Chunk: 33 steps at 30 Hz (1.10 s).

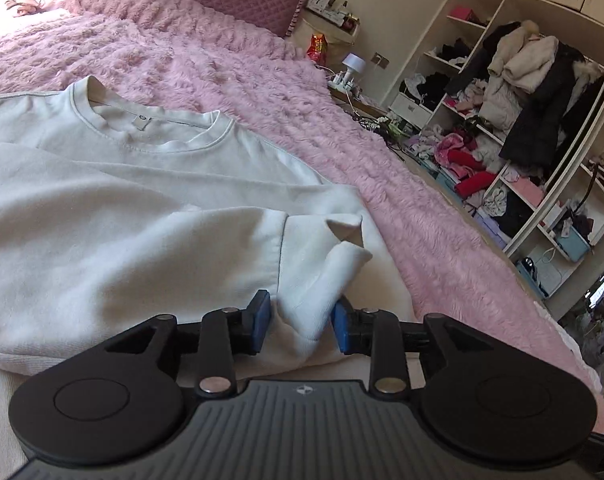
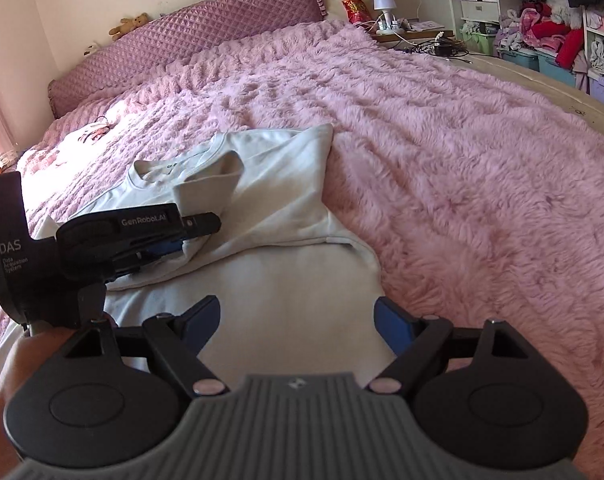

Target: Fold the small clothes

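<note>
A white long-sleeved sweatshirt [image 1: 113,200] lies on the pink fluffy bedspread [image 1: 261,80], collar toward the headboard, with a sleeve folded across its body. My left gripper [image 1: 299,322] has its blue pads on either side of the sleeve cuff [image 1: 326,268], with a gap between the pads and the bunched cloth. In the right wrist view the sweatshirt [image 2: 269,208] lies ahead, and the left gripper [image 2: 161,240] shows from the side at the sleeve end. My right gripper [image 2: 297,320] is open and empty, just above the sweatshirt's lower body.
A quilted purple headboard cushion [image 2: 189,36] runs along the far end of the bed. A nightstand with a small lamp [image 2: 384,6] stands right of it. Open shelves full of clothes [image 1: 502,120] line the right wall. A small toy [image 2: 97,132] lies on the bedspread.
</note>
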Available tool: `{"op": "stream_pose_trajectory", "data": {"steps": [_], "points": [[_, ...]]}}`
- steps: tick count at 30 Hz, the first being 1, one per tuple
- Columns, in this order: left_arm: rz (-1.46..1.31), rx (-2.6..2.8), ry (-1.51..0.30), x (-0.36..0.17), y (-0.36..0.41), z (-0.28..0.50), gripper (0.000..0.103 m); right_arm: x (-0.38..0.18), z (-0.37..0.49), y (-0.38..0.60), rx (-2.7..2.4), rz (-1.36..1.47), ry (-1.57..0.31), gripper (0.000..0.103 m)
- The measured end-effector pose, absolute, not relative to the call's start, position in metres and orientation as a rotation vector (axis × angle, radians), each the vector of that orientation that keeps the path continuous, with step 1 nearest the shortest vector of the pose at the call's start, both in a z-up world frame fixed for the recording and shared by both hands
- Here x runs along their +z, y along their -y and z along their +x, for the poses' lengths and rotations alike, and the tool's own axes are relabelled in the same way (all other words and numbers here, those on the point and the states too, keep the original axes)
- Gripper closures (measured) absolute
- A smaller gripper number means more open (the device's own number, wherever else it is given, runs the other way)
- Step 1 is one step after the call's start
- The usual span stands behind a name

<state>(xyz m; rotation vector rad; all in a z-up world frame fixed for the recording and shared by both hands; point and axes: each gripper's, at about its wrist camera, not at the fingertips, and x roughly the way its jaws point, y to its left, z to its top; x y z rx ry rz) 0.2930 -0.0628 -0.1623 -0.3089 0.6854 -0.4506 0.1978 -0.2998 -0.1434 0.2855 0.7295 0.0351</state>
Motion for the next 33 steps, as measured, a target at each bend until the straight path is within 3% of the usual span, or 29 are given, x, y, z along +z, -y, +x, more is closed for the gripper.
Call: {"op": "stream_pose_trajectory", "data": {"steps": [7, 11, 19, 21, 22, 23, 33], "points": [[-0.164, -0.454, -0.519, -0.117, 0.016, 0.234, 0.064, -0.131, 0.224, 0.296, 0.062, 0.359, -0.676, 0.025], [-0.121, -0.342, -0.514, -0.102, -0.049, 0.22, 0.064, -0.132, 0.251, 0.284, 0.112, 0.438, -0.685, 0.046], [-0.082, -0.061, -0.573, -0.102, -0.166, 0.21, 0.063, -0.143, 0.299, 0.255, 0.04, 0.438, -0.685, 0.047], [-0.062, -0.022, -0.587, -0.108, -0.178, 0.213, 0.061, -0.149, 0.309, 0.254, 0.041, 0.467, -0.734, 0.065], [-0.058, -0.007, -0.597, -0.112, -0.181, 0.215, 0.061, -0.152, 0.313, 0.253, 0.049, 0.477, -0.755, 0.093], [-0.056, -0.003, -0.607, -0.116, -0.184, 0.217, 0.061, -0.155, 0.318, 0.252, 0.058, 0.485, -0.78, 0.102], [0.273, -0.032, -0.665, -0.15, -0.161, 0.231, 0.057, -0.144, 0.318, 0.246, 0.063, 0.503, -0.751, 0.102]]}}
